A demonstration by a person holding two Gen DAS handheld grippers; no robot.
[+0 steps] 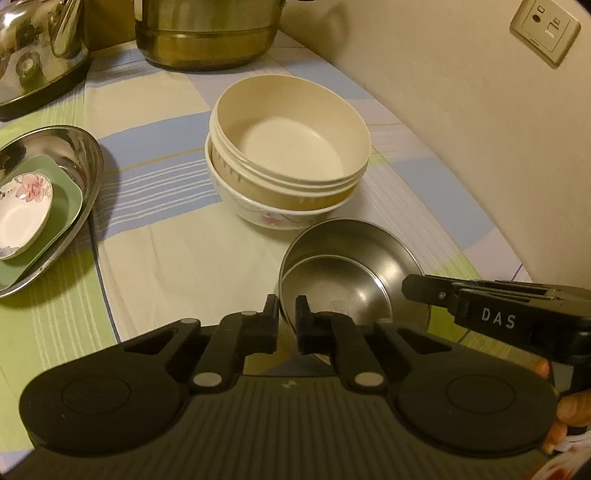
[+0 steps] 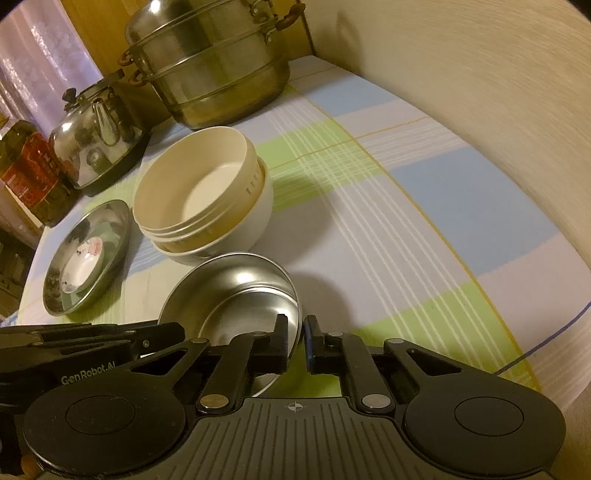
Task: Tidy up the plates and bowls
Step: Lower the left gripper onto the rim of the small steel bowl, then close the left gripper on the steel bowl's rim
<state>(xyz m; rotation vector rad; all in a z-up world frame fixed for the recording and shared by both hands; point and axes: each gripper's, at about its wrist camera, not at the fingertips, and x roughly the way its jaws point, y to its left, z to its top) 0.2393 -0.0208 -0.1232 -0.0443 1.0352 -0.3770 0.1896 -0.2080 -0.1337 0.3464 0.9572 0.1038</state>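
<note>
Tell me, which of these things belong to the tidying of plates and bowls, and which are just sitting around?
Part of the job:
steel bowl
stacked cream bowls
steel plate holding a green plate and a flowered dish

Just lying about:
kettle
steamer pot
bottle
wall socket

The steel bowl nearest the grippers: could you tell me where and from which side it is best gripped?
Grip the steel bowl by its thin rim, one finger inside and one outside, from the near side. The wall is too wide and smooth to span. The left gripper and right gripper already pinch opposite sides of the rim that way.
</note>
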